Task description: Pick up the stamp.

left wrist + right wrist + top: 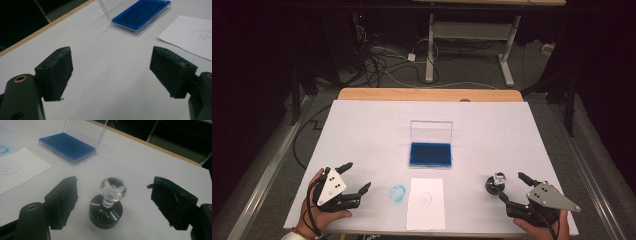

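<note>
White sheeting covers the tabletop (pixel 362 130), with dark floor and cables beyond. Near its right front stands the stamp (pixel 107 205), upright between the wide-apart jaws of the right hand-held gripper (pixel 120 202), which touch nothing. It has a squat, dark round base, a short neck and a faceted clear knob on top. It looks stiff and fairly heavy for its size, and the knob is likely slippery, so the flat-sided base or the neck seems the surer place to grip. Tipping is the risk if one jaw meets it first. An open blue ink pad (pixel 430 154) and a paper (pixel 426 202) lie mid-table. The left hand-held gripper (pixel 353 179) rests at front left, jaws apart and empty.
</note>
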Motion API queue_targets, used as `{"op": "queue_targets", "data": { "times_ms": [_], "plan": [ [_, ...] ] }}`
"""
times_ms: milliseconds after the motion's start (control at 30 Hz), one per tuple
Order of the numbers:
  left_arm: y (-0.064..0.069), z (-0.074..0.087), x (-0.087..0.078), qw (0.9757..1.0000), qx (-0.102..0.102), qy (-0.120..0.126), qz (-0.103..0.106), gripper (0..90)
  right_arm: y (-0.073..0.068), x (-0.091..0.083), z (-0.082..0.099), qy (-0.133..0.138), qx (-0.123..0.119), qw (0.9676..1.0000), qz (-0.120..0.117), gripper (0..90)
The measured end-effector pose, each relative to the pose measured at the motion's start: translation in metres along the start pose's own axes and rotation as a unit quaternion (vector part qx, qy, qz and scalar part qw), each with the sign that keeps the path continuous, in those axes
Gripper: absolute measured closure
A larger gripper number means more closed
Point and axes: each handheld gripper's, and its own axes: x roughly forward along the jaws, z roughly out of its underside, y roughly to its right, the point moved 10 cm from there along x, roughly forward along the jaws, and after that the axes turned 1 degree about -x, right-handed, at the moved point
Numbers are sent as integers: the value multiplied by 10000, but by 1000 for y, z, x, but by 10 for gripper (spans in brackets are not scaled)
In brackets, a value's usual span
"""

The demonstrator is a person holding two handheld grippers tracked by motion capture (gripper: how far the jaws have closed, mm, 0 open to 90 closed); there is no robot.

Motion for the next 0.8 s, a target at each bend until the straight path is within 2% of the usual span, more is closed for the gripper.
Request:
{"op": "queue_targets", "data": {
  "times_ms": [233,367,400,500,600,633,800],
  "plan": [
    [4,9,7,9997,-64,-215,126,178,-1,1,1,-111,37,9999,-97,212],
    [9,12,6,9993,50,-289,213,176,-1,3,2,-274,89,9993,-245,212],
    [11,14,6,9991,20,-341,261,170,-1,3,1,-327,83,9990,-297,212],
    [10,18,9,9983,60,-531,235,169,1,3,1,-465,101,9982,-354,215],
    [7,22,10,9980,37,-591,221,173,5,5,3,-722,113,9961,-499,259],
    [7,22,10,9980,37,-591,221,172,5,5,3,-722,113,9961,-499,259],
    [8,25,11,9972,-2,-705,246,170,11,18,-3,-1247,105,9898,-675,259]
  ]
}}
